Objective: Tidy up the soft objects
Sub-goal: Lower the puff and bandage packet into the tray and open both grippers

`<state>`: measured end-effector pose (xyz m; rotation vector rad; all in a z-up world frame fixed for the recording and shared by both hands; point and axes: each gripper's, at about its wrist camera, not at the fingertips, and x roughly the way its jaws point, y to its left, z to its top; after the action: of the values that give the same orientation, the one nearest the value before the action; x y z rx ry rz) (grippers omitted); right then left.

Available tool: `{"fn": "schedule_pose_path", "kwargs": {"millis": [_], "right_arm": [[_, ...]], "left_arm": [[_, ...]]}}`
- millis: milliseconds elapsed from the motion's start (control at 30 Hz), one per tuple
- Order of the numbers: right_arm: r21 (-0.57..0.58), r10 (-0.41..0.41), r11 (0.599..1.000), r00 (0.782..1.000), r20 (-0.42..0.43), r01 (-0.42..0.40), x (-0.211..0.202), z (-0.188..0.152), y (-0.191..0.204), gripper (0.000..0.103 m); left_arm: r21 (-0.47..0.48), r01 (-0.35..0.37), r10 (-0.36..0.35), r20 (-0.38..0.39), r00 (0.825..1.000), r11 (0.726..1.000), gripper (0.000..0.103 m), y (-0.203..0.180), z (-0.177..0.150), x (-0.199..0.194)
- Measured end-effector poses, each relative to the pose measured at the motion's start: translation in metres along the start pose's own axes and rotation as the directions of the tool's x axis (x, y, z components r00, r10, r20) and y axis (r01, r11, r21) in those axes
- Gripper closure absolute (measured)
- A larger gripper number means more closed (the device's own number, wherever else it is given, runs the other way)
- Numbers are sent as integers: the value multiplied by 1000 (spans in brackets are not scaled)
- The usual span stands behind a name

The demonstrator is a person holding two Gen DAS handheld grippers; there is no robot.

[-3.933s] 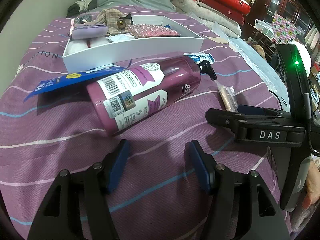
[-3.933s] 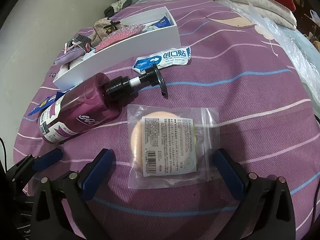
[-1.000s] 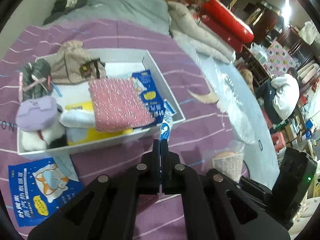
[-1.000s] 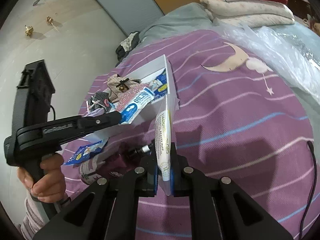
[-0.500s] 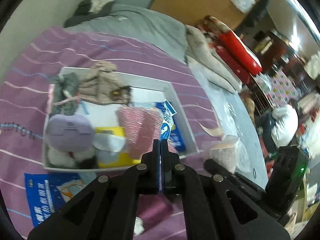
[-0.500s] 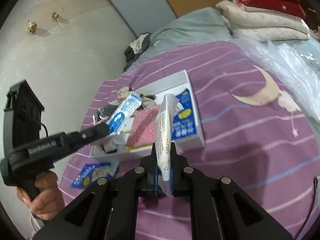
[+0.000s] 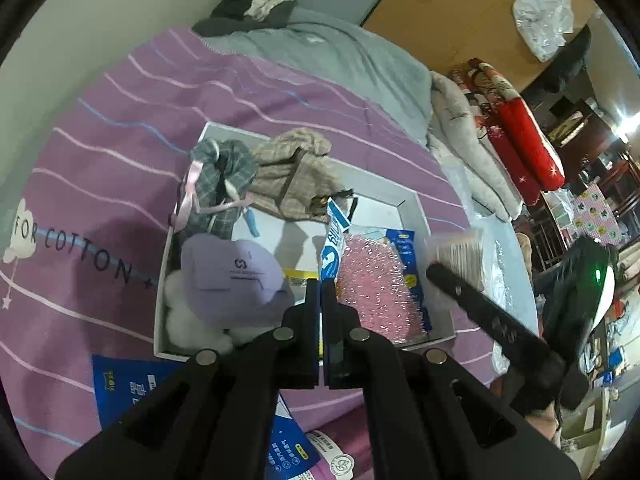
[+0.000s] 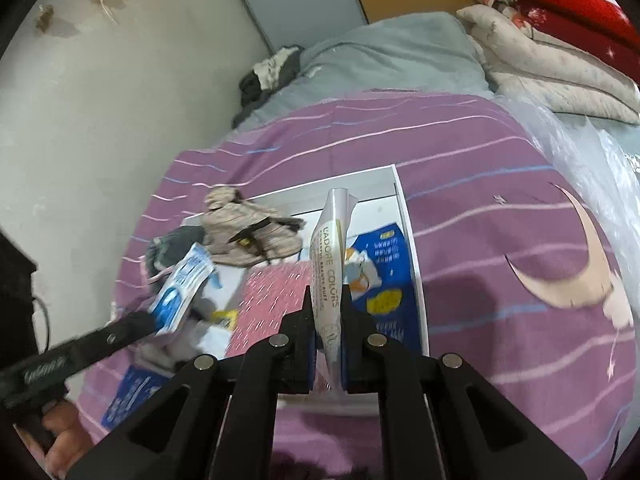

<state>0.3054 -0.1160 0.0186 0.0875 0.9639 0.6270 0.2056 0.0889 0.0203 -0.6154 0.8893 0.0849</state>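
A: The jaws of the left gripper [image 7: 321, 286] are clamped on a blue and white packet [image 7: 334, 240]. And the right one?

B: The right gripper [image 8: 328, 300] pinches a clear bag with a sponge [image 8: 332, 264]. Both hang over the white box [image 7: 408, 200] on the bed [image 7: 100, 168].

A: The box already contains a purple pouch [image 7: 232, 276] and a pink pad [image 7: 376, 280].

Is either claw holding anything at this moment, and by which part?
Left claw: shut on the bottom edge of a thin blue-and-white plaster packet. Right claw: shut on the lower end of a clear plastic-wrapped sponge puff pack. Both hang above the white box.
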Motion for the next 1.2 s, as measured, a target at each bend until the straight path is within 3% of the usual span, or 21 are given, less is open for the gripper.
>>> {"fn": "schedule_pose_path", "kwargs": {"millis": [367, 500, 600, 667, 700, 733, 833, 1000, 1067, 1200], "right_arm": [[35, 39, 999, 999, -12, -38, 23, 28, -7, 96], [66, 86, 994, 996, -18, -85, 35, 36, -7, 96], [109, 143, 984, 990, 16, -144, 46, 43, -7, 90], [148, 154, 977, 988, 7, -153, 53, 45, -10, 56], [172, 145, 975, 989, -14, -140, 57, 46, -12, 24], [195, 133, 973, 991, -17, -127, 59, 45, -14, 17], [179, 111, 977, 993, 29, -115, 50, 42, -14, 17], [141, 52, 988, 998, 35, -57, 37, 42, -10, 18], [105, 49, 993, 998, 33, -52, 36, 44, -4, 24], [89, 61, 994, 998, -13, -59, 47, 47, 4, 73]], "left_arm": [[-17, -32, 29, -162, 986, 999, 101, 3, -21, 27], [-19, -33, 30, -154, 988, 999, 101, 2, -23, 22], [-15, -29, 27, -148, 989, 999, 94, 2, -23, 19], [-1, -37, 37, -130, 991, 999, 75, 2, -23, 13], [2, -39, 39, -120, 992, 999, 59, 1, -23, 11], [8, -37, 38, -104, 994, 999, 50, 1, -23, 6], [23, -40, 42, -76, 996, 999, 50, 0, -23, -2], [33, -51, 54, -77, 996, 998, 50, 1, -23, -5], [29, -47, 50, -86, 995, 998, 50, -1, -23, -3], [45, -49, 53, -82, 995, 998, 50, -3, -24, -3]]}}
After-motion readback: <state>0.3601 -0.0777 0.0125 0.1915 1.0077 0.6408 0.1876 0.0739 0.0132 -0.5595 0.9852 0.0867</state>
